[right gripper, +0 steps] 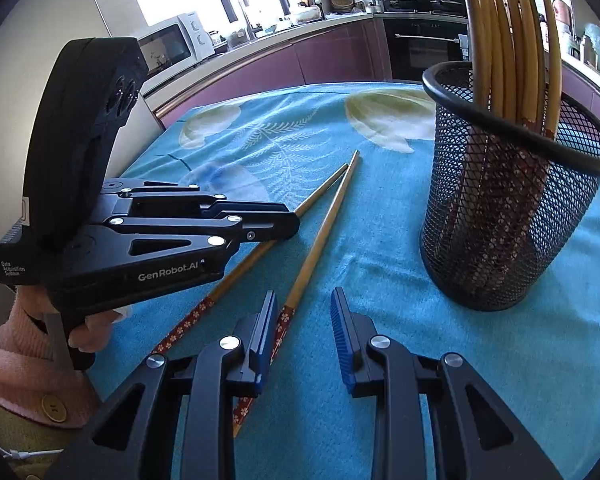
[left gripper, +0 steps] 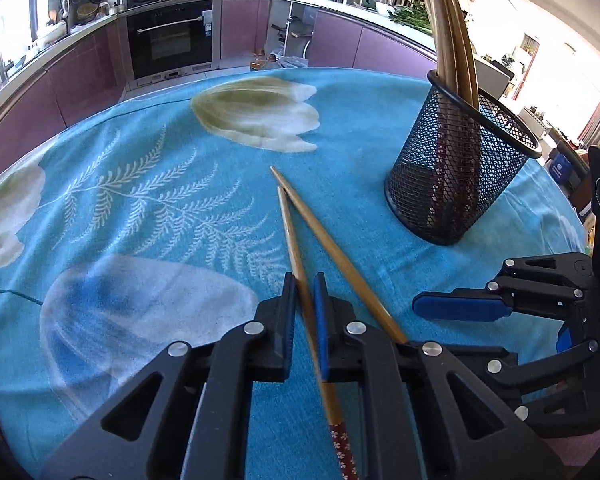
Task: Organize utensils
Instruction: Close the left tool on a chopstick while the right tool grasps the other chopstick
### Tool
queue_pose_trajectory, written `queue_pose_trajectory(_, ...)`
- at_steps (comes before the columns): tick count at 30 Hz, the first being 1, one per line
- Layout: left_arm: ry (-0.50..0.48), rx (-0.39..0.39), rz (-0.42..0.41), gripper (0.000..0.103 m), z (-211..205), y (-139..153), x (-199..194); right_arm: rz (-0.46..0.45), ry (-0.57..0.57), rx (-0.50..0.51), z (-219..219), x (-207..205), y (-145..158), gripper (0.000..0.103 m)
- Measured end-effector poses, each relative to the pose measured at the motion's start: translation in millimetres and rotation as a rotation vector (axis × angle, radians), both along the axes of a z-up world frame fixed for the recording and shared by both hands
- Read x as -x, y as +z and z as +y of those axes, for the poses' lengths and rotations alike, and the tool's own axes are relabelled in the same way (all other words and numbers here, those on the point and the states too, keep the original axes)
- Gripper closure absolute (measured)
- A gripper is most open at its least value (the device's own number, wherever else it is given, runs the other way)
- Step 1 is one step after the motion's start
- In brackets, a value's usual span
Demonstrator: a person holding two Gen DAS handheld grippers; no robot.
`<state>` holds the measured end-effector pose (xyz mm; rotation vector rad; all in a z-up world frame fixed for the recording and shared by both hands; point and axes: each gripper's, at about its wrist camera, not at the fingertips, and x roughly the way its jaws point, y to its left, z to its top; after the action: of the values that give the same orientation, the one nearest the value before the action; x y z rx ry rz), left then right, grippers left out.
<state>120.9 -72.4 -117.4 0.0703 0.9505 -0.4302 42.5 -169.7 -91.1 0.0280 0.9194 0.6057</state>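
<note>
Two wooden chopsticks with red flowered ends lie on the blue cloth. My left gripper (left gripper: 305, 280) is shut on the left chopstick (left gripper: 291, 236) at about mid-length; in the right wrist view the left gripper (right gripper: 292, 226) comes in from the left over that chopstick (right gripper: 324, 186). The other chopstick (left gripper: 332, 248) lies free beside it. My right gripper (right gripper: 305, 300) stands open low over the cloth, with the free chopstick (right gripper: 320, 240) running just inside its left finger. A black mesh holder (left gripper: 460, 176) (right gripper: 500, 220) holds several upright chopsticks (right gripper: 500, 40).
The flower-printed blue tablecloth (left gripper: 140, 200) covers the table. A person's hand in a pink sleeve (right gripper: 16, 344) holds the left gripper. Kitchen cabinets and an oven (left gripper: 168, 36) stand beyond the table's far edge.
</note>
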Motion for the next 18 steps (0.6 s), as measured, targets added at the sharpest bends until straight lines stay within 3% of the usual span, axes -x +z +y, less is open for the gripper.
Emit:
queue_pose_trajectory(5,0.002,-0.026,-0.008,0.077,1,2,4,-0.013,-0.015,0.005,5,-10,2,0.076)
queue_pose_trajectory(11,-0.011,-0.057,-0.018,0.08,1,-1,9,-0.021,-0.026,0.017,13,-21,-2,0.077)
queue_pose_trajectory(15,0.007,-0.046,-0.018,0.089,2,-1,6,-0.007,-0.055,0.004,9,-27,-2,0.091)
queue_pose_trajectory(18,0.016,-0.035,-0.014,0.092,3,-1,6,0.01,-0.073,-0.03,4,-28,-4,0.094)
